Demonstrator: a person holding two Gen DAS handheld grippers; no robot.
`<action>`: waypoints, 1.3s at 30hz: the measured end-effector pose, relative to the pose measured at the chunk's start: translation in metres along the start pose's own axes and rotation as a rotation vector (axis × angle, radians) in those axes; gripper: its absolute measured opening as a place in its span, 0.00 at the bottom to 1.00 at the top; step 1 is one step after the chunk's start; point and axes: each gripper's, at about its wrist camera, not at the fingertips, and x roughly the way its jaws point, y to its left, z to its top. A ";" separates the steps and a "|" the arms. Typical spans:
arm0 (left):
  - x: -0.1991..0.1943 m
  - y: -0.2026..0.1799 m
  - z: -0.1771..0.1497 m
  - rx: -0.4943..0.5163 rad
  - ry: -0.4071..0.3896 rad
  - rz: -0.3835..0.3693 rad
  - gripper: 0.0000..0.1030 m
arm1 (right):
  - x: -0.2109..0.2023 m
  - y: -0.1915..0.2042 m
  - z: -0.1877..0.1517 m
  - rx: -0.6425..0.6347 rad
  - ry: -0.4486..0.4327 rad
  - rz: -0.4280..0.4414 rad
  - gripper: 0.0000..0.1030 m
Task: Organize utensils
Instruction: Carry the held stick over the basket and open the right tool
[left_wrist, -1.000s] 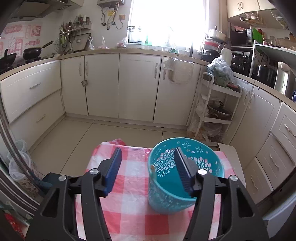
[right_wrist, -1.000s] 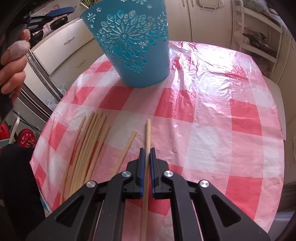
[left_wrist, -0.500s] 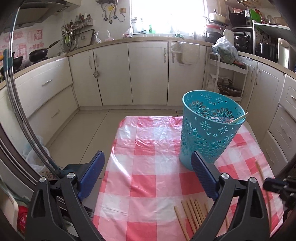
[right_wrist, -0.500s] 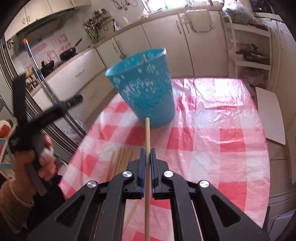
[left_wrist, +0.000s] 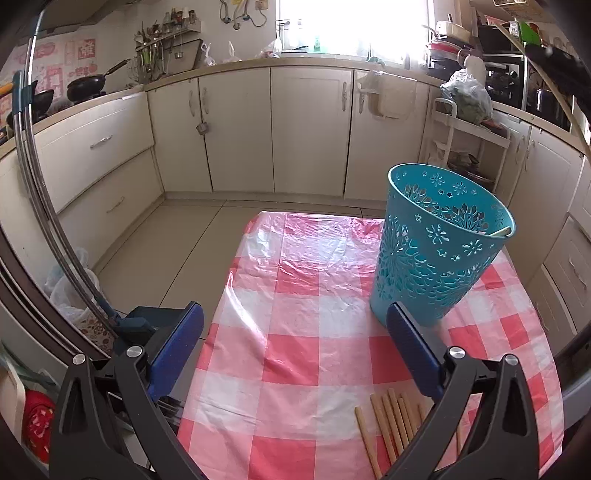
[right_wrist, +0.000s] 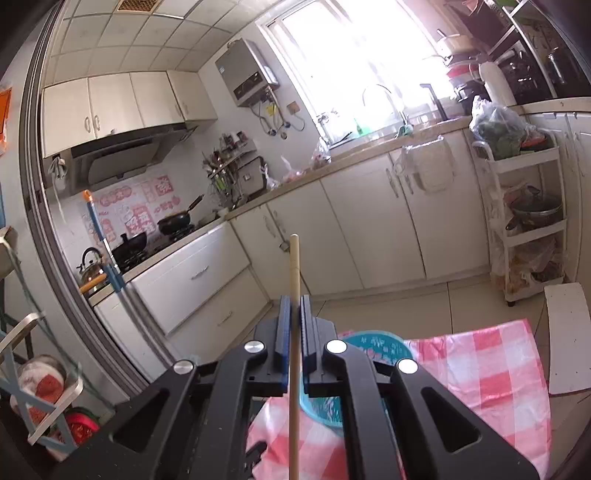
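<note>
A teal cut-out basket (left_wrist: 439, 251) stands upright on the red-and-white checked table (left_wrist: 295, 295), with one chopstick end (left_wrist: 504, 232) leaning on its rim. Several wooden chopsticks (left_wrist: 388, 417) lie flat on the cloth near the front. My left gripper (left_wrist: 293, 312) hovers over the table, jaws opening wide with nothing between them; its right finger is just in front of the basket's base. My right gripper (right_wrist: 294, 301) is shut on one chopstick (right_wrist: 294, 266), held high and nearly level. The basket (right_wrist: 373, 341) shows below, behind its fingers.
White kitchen cabinets (left_wrist: 306, 129) run along the far wall and both sides. A white shelf trolley (left_wrist: 469, 147) stands right of the table. A white board (right_wrist: 565, 332) lies at the table's right edge. Plastic bags (left_wrist: 70, 291) sit on the floor at left.
My left gripper has drawn back from the basket's rim, sunk lower and spread its jaws. My right gripper has lifted the chopstick off the cloth and tipped up toward the kitchen wall.
</note>
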 end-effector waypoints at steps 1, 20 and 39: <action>0.001 0.000 0.000 -0.003 0.004 0.000 0.93 | 0.005 0.000 0.003 0.007 -0.025 -0.022 0.06; 0.014 0.004 0.003 -0.046 0.051 -0.021 0.93 | 0.067 -0.027 -0.033 -0.053 0.004 -0.238 0.06; 0.011 0.002 0.000 -0.034 0.050 -0.012 0.93 | -0.027 -0.009 -0.125 -0.169 0.234 -0.257 0.29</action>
